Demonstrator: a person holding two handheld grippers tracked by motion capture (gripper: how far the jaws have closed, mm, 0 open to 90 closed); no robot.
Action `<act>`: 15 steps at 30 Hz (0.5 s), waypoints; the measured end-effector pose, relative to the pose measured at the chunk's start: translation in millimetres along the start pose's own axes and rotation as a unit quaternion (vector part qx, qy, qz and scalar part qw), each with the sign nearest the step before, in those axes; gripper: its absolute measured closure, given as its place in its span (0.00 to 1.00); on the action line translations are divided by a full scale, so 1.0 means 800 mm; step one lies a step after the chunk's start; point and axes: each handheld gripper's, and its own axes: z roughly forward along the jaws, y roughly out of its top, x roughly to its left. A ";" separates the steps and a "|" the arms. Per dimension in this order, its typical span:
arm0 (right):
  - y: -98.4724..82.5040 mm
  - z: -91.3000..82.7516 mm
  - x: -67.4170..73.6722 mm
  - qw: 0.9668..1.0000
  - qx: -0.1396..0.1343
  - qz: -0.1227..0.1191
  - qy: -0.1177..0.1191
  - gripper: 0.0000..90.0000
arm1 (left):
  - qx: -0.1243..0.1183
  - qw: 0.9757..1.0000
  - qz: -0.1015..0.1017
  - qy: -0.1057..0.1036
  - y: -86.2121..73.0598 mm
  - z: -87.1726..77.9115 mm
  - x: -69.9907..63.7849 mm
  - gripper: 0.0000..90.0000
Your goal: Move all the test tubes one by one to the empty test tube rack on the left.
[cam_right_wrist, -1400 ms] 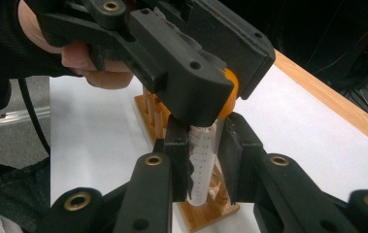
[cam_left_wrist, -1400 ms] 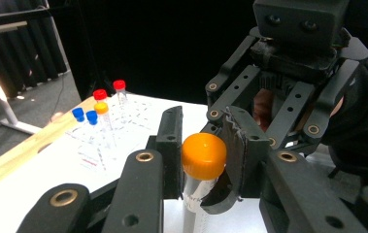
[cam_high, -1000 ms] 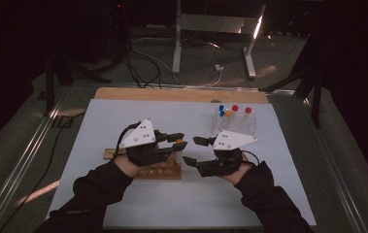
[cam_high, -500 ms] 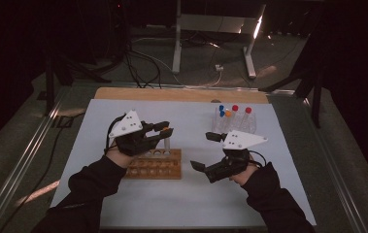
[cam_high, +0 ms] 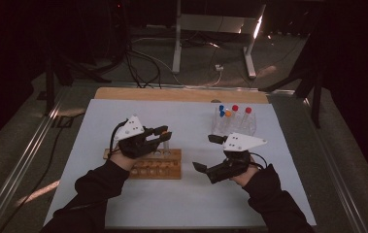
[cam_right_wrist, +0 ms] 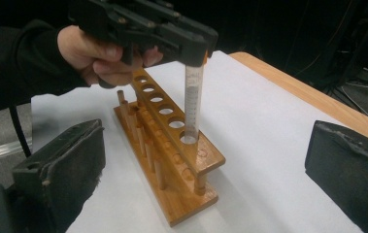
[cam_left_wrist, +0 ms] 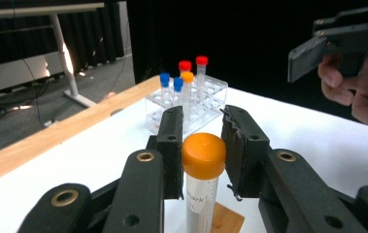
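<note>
On white table (cam_high: 181,204): wooden rack (cam_right_wrist: 172,145), end hole taking orange-capped tube (cam_left_wrist: 203,170). Left gripper (cam_left_wrist: 202,150) clamped on its cap; right gripper (cam_right_wrist: 201,170) gaping, empty. Best kept vertical, lowered slowly, released once seated.

Lower end of orange-capped tube (cam_left_wrist: 202,184) cut off by frame edge.

A clear tube (cam_right_wrist: 192,104) with an orange cap (cam_left_wrist: 203,155) stands straight up, its bottom in an end hole of the wooden rack (cam_right_wrist: 172,160).
</note>
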 end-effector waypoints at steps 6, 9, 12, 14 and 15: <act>-0.004 -0.002 -0.001 1.000 0.000 0.001 -0.003 0.01 | 0.003 1.000 -0.009 0.003 -0.017 0.007 -0.002 0.80; -0.005 -0.002 -0.001 1.000 0.000 0.003 -0.004 0.01 | 0.008 1.000 -0.016 0.004 -0.024 0.009 -0.002 0.80; -0.006 -0.003 -0.001 1.000 0.001 0.004 -0.004 0.01 | 0.014 1.000 -0.021 0.003 -0.029 0.012 -0.002 0.80; -0.007 -0.003 -0.001 1.000 0.000 0.004 -0.003 0.01 | 0.019 1.000 -0.021 0.003 -0.032 0.013 -0.002 0.80; -0.007 -0.003 -0.001 1.000 -0.001 0.005 -0.003 0.01 | 0.020 1.000 -0.024 0.002 -0.034 0.014 -0.003 0.80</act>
